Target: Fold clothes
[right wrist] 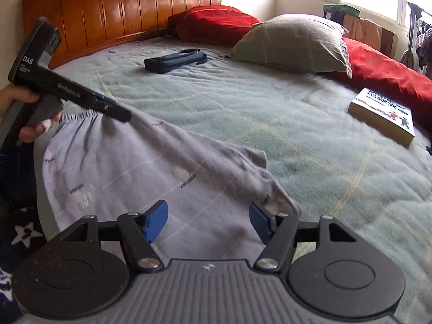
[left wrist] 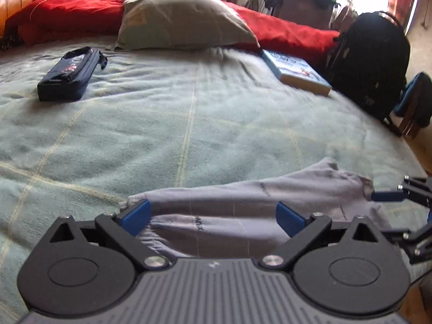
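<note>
A grey patterned garment (right wrist: 151, 172) with an elastic waistband (right wrist: 81, 116) lies spread on the pale green blanket (right wrist: 270, 113) at the bed's near edge. My left gripper (left wrist: 213, 217) is open wide, its blue fingertips low over the waistband end of the cloth, nothing pinched. In the right wrist view a hand holds the left gripper (right wrist: 122, 114) at that waistband. My right gripper (right wrist: 208, 221) is open over the other end, its right pad beside the hem corner (right wrist: 278, 202). The right gripper (left wrist: 388, 197) shows at the garment's right edge in the left wrist view.
On the blanket farther back lie a navy pouch (left wrist: 67, 74), a paperback book (left wrist: 295, 71) and a grey pillow (left wrist: 183, 19) against red bedding (left wrist: 67, 8). A black backpack (left wrist: 375, 62) leans at the bed's right side. A wooden headboard (right wrist: 121, 10) closes the far end.
</note>
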Demonstrator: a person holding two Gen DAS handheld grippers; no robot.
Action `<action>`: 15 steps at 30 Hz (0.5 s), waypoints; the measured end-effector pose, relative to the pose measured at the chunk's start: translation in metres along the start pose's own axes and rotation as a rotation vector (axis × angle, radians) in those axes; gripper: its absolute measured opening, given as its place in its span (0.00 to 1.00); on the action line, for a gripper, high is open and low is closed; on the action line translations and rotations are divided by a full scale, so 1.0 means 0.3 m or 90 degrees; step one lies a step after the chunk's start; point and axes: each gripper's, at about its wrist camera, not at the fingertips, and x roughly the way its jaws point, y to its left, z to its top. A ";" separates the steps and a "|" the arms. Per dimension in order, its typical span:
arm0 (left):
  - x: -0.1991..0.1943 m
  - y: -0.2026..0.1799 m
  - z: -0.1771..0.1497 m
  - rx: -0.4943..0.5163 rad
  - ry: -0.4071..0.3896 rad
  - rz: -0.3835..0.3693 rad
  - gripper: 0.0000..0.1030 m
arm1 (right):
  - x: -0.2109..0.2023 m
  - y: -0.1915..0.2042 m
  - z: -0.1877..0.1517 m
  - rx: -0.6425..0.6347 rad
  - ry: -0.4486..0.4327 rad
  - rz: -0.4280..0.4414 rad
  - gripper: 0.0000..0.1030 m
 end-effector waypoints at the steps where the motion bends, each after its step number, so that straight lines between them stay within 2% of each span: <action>1: -0.024 -0.009 -0.002 0.003 -0.005 -0.004 0.96 | -0.004 0.005 -0.005 0.003 0.002 0.001 0.72; 5: -0.144 -0.074 -0.034 0.047 -0.027 -0.026 0.96 | -0.018 0.027 -0.027 0.013 0.010 0.003 0.78; 10: -0.206 -0.156 -0.138 0.107 -0.005 -0.051 0.97 | -0.021 0.049 -0.057 0.027 0.022 -0.001 0.80; 15: -0.170 -0.128 -0.228 0.077 0.045 -0.038 0.97 | -0.011 0.046 -0.070 0.048 0.023 0.002 0.86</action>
